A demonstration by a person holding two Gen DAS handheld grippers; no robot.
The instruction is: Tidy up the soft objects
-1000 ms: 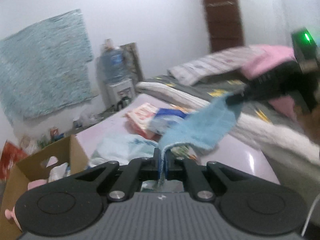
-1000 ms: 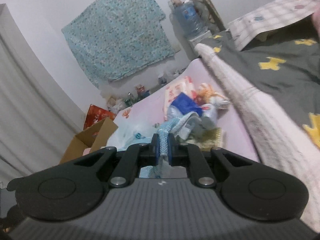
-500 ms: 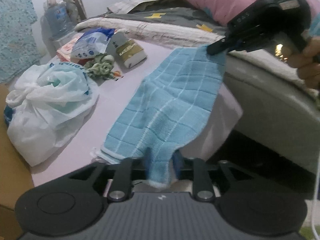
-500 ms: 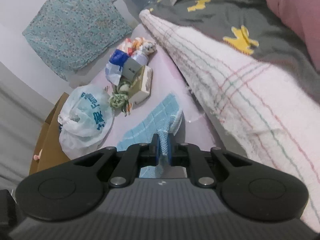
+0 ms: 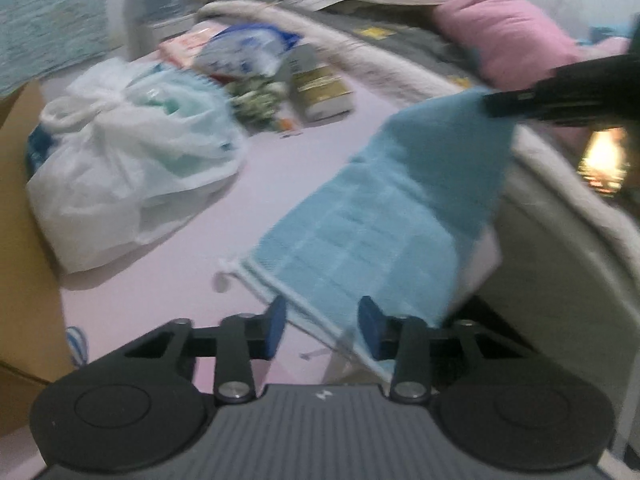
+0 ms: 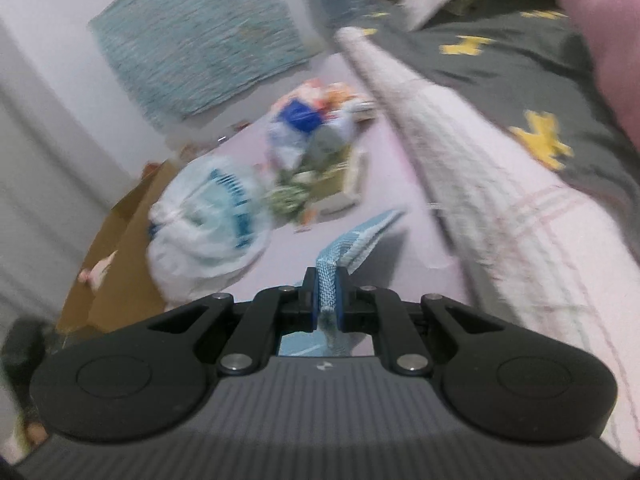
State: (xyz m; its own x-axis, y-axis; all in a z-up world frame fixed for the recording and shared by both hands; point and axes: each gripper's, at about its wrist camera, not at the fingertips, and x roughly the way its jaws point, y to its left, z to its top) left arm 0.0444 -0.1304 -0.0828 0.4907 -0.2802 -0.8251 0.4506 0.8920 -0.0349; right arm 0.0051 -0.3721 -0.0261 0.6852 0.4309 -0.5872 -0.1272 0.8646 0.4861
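A light blue checked towel [image 5: 380, 216] stretches from the near edge of the pink table [image 5: 168, 280] up to the right. My left gripper [image 5: 320, 316] is open; the towel's near hem lies loose between its blue pads [image 5: 274, 320] and nothing presses on it. My right gripper [image 5: 492, 106] holds the far corner above the bed edge. In the right wrist view the right gripper [image 6: 327, 284] is shut on that corner, and the rest of the towel [image 6: 362, 236] drapes forward onto the table. Both views are blurred.
A knotted white plastic bag [image 5: 128, 160] sits on the table's left, beside an open cardboard box [image 5: 24, 220]. Behind it lie a green tuft [image 5: 256, 100], a small carton [image 5: 320, 88] and packets. A bed with a blanket [image 5: 560, 208] and a pink pillow [image 5: 500, 28] borders the right.
My left jaws have opened and let go of the towel's corner. Both grippers have come down, and the towel's near end now rests on the table. The right gripper keeps its hold.
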